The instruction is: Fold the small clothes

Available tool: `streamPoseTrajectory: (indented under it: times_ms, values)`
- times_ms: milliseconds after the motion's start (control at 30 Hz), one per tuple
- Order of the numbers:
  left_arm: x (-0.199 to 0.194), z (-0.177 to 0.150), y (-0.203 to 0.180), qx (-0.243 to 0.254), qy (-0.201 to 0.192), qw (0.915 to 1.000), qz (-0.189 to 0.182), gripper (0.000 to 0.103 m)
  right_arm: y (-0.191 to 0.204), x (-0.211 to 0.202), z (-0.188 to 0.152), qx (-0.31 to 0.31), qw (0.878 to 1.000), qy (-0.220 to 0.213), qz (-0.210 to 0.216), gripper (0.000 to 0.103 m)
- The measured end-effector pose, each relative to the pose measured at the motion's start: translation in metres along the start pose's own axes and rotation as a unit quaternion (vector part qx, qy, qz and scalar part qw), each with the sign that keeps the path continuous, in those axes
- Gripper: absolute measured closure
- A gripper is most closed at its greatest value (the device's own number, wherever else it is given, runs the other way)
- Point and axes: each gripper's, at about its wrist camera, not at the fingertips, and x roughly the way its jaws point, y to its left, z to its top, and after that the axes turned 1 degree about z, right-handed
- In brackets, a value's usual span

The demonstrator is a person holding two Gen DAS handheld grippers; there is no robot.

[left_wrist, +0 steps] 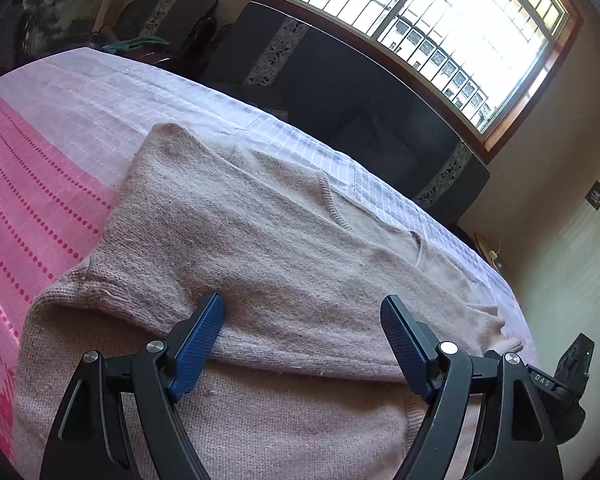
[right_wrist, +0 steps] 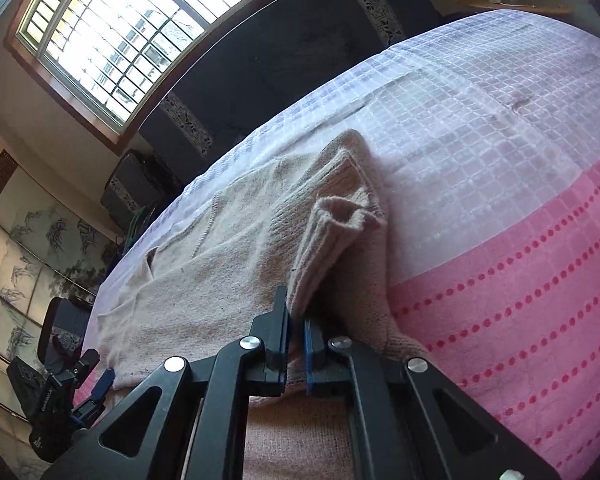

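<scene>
- We see a beige knit sweater [left_wrist: 260, 248] lying on a counter covered by a cloth [left_wrist: 40, 184] that is pink with rows of darker dots on one part and pale with a woven grid on the other.
- We find no box, bin or basket in either view; the sweater lies straight on the cloth.
- The sweater is a fuzzy, loosely knit piece with small dark flecks. One part is folded over the body, so a doubled edge runs across it just ahead of the left hand-held gripper [left_wrist: 302, 318]. Its neckline shows as a ribbed curve toward the far side.
- The left hand-held gripper hovers low over the folded edge with its blue-padded fingers [left_wrist: 198, 348] spread wide apart and nothing between them.
- In the right wrist view, the right hand-held gripper [right_wrist: 296, 320] is clamped on a ribbed cuff or sleeve end [right_wrist: 332, 232] of the sweater, which rises in a bunched fold from the pinched fingers. The rest of the sweater [right_wrist: 204, 248] spreads flat to the left of it.
- The left hand-held gripper [right_wrist: 100, 390] appears at the lower left of that view, near the sweater's edge.
- On the right hand-held gripper's body [left_wrist: 542, 378], at the edge of the left wrist view, we read the letters "DAS".
- Behind the counter stand dark cushions [left_wrist: 380, 120] with patterned bands, under a barred window [left_wrist: 440, 20].
</scene>
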Motion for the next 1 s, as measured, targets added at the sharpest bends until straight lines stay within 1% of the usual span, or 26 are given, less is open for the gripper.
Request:
streamPoseTrajectory:
  times_ms: [167, 300, 433, 1000]
  values:
    - [0.004, -0.002, -0.011, 0.02, 0.004, 0.9996, 0.021, 0.021, 0.01, 0.0, -0.003, -0.03, 0.999, -0.006, -0.034, 0.099]
    - [0.006, -0.004, -0.017, 0.04, 0.008, 0.9984, 0.04, 0.02, 0.012, -0.001, -0.004, -0.036, 0.998, -0.008, -0.041, 0.099]
    - [0.007, -0.006, -0.021, 0.049, 0.01, 0.9975, 0.05, 0.019, 0.018, -0.001, -0.005, -0.052, 0.997, -0.009, -0.061, 0.099]
    - [0.01, -0.007, -0.024, 0.061, 0.011, 0.996, 0.064, 0.018, 0.014, -0.003, -0.006, -0.039, 0.998, -0.009, -0.049, 0.098]
